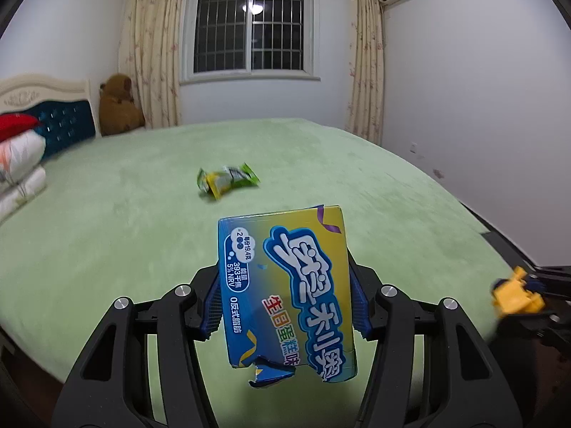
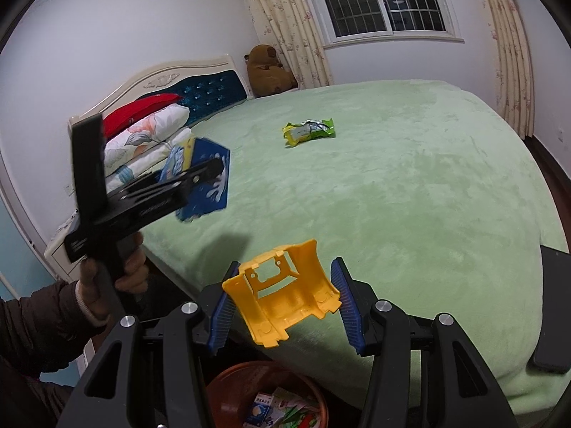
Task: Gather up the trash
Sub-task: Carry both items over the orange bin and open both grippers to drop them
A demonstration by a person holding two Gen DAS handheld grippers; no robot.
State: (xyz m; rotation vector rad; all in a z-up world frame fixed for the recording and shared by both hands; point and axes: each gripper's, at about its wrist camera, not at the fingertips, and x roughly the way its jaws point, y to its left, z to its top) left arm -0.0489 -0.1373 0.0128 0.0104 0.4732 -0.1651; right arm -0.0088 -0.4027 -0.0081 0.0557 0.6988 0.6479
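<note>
My left gripper (image 1: pixel 287 306) is shut on a torn blue and yellow snack box (image 1: pixel 285 285) and holds it above the green bed. The box also shows in the right wrist view (image 2: pixel 205 182), held in the left gripper (image 2: pixel 200 178). My right gripper (image 2: pixel 285 303) is shut on a yellow plastic piece (image 2: pixel 282 292) above the bed's near edge; the piece also shows in the left wrist view (image 1: pixel 515 294). A green and yellow wrapper (image 1: pixel 228 180) lies on the bed, also in the right wrist view (image 2: pixel 309 131). A brown bin (image 2: pixel 228 381) with packets inside sits below the right gripper.
The bed (image 1: pixel 107 232) has a green blanket. Pillows (image 2: pixel 142 135) and a headboard (image 2: pixel 200 89) stand at its head. A brown plush toy (image 1: pixel 117 107) sits in the corner. A window (image 1: pixel 249 25) with curtains is behind. A dark object (image 2: pixel 553 306) lies at the bed's right edge.
</note>
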